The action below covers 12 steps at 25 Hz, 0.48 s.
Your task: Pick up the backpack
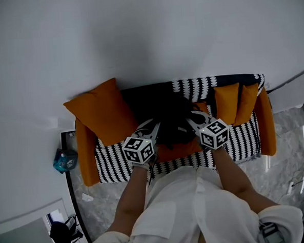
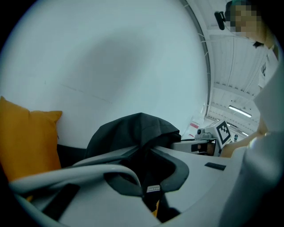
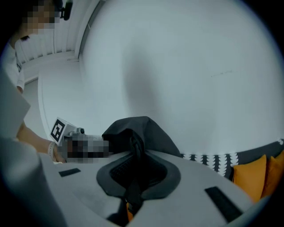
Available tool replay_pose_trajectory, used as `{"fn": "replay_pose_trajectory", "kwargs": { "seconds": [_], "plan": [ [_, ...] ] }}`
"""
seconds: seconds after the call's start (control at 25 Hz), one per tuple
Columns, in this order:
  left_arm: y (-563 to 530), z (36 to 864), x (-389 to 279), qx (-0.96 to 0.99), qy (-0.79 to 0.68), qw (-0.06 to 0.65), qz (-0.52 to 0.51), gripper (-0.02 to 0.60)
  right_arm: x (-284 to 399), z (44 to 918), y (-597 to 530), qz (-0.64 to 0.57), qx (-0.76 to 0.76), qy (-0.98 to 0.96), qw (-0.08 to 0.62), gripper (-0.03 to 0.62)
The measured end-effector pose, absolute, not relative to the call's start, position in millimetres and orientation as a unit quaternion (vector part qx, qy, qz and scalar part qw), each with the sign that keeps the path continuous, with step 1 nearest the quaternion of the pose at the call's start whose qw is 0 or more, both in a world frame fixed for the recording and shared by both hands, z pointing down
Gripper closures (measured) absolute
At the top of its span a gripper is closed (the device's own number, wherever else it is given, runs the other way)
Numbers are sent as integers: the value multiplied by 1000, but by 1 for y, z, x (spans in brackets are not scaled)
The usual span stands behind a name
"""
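Head view: the left tool (image 1: 153,129) and the right tool (image 1: 192,123) both reach into the black backpack (image 1: 169,115), which sits between them over the striped sofa (image 1: 240,138). A large orange cushion (image 1: 102,111) lies beyond the left tool's outer side.

Left gripper view: the left tool (image 2: 148,170) has its jaws drawn together, pinching a fold of the backpack (image 2: 133,131). The bag's bulk bulges just ahead of the tips, and the cushion (image 2: 26,142) is off to the tool's left.

Right gripper view: the right tool (image 3: 135,177) is likewise clamped onto the backpack (image 3: 142,133), which rises just ahead. The sofa (image 3: 213,162) is off to the tool's right.
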<state>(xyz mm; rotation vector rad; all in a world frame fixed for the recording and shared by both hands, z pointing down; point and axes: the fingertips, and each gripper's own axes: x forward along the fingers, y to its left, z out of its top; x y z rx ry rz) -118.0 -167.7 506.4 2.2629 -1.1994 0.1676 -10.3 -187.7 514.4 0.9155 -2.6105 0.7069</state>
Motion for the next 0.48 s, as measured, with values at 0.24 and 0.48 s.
{"fn": "replay_pose_trajectory", "kwargs": {
  "seconds": [0.24, 0.48],
  "plan": [
    [-184, 433, -112, 867, -455, 198, 36, 532, -2, 440, -206, 173, 338, -921, 89, 562],
    [-199, 364, -106, 877, -462, 130, 11, 532, 5, 370, -219, 117, 354, -927, 28, 562]
  ]
}}
